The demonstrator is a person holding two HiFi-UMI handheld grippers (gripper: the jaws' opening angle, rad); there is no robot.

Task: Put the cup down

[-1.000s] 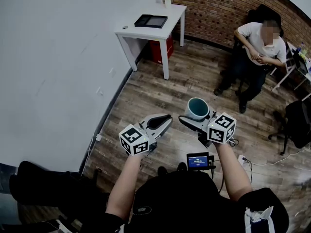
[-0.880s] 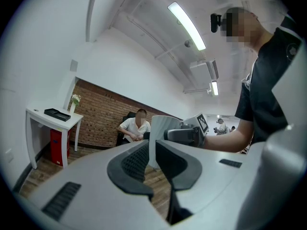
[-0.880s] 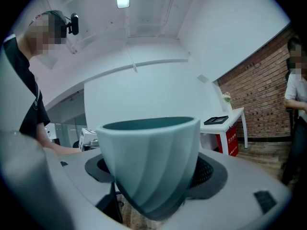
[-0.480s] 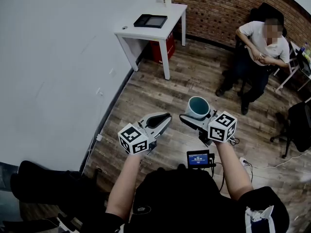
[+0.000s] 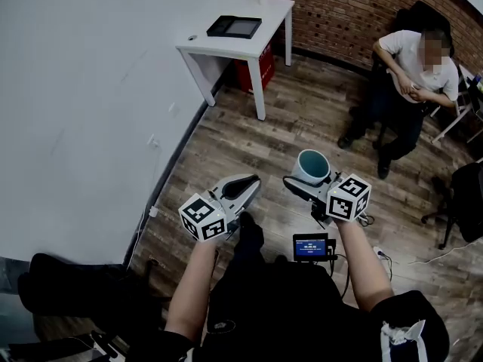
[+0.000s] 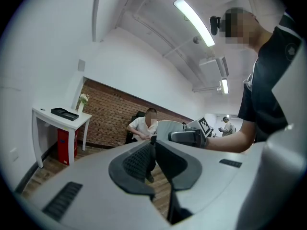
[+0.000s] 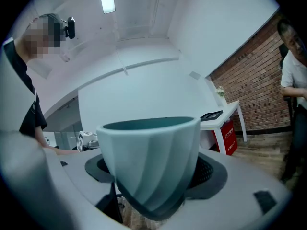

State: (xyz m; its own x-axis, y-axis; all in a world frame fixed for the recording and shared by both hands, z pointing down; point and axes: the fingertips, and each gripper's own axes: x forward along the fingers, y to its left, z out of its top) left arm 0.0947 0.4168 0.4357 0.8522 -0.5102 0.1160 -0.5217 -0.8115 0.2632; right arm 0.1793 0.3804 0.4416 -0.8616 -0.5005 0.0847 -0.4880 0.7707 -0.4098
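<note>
A pale teal cup (image 5: pixel 310 167) with a dark teal inside is held upright in the air above the wooden floor, and my right gripper (image 5: pixel 306 181) is shut on it. In the right gripper view the cup (image 7: pixel 149 163) fills the middle, clamped between the dark pads (image 7: pixel 207 172). My left gripper (image 5: pixel 243 186) hangs to the cup's left, a short way apart, shut with nothing in it. In the left gripper view its jaws (image 6: pixel 154 163) meet, and the cup (image 6: pixel 169 128) shows beyond them.
A white table (image 5: pixel 241 41) with a black tray (image 5: pixel 234 26) and a small vase stands far ahead against the white wall. A red bin (image 5: pixel 256 66) sits under it. A seated person (image 5: pixel 411 66) is by the brick wall at the right. A small screen (image 5: pixel 309 246) hangs at my waist.
Both grippers and the cup have stayed almost in place. The table and seated person have shifted slightly up and right in view, and my foot now shows below the left gripper.
</note>
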